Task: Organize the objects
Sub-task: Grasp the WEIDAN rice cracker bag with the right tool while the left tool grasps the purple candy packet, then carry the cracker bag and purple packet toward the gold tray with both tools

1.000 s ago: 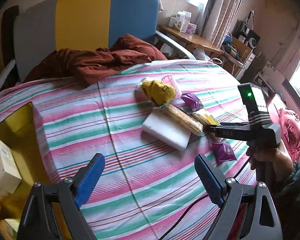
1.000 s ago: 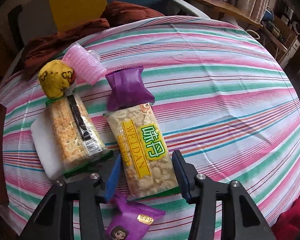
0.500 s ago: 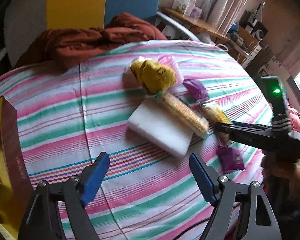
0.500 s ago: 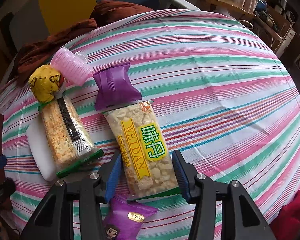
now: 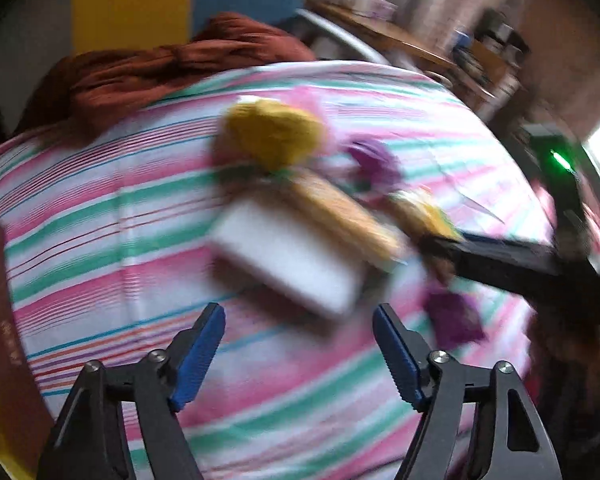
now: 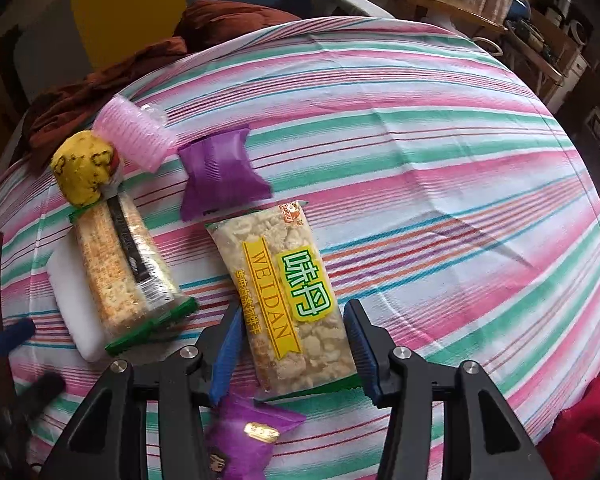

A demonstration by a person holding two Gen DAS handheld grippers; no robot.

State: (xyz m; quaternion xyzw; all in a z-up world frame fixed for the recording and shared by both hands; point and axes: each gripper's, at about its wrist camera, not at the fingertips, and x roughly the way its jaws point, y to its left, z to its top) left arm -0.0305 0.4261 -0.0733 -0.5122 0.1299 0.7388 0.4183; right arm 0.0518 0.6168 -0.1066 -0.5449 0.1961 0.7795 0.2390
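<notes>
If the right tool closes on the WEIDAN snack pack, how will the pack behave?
The WEIDAN snack pack looks light: puffed pieces in thin film. The glossy wrapper may slip between the right tool. Its brittle-looking contents would probably crack under a hard squeeze.

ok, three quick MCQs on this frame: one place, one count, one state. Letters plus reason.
1. The WEIDAN snack bar lies
A. between the right gripper jaws
B. on the white block
C. on the red cloth

2. Purple packets in the right wrist view:
A. one
B. two
C. four

3. The left gripper is
A. shut on the block
B. open, holding nothing
C. shut on a packet

Key: A, blue pads flank the bar; B, one above the bar, one below; B, jaws spread with only tablecloth between.
</notes>
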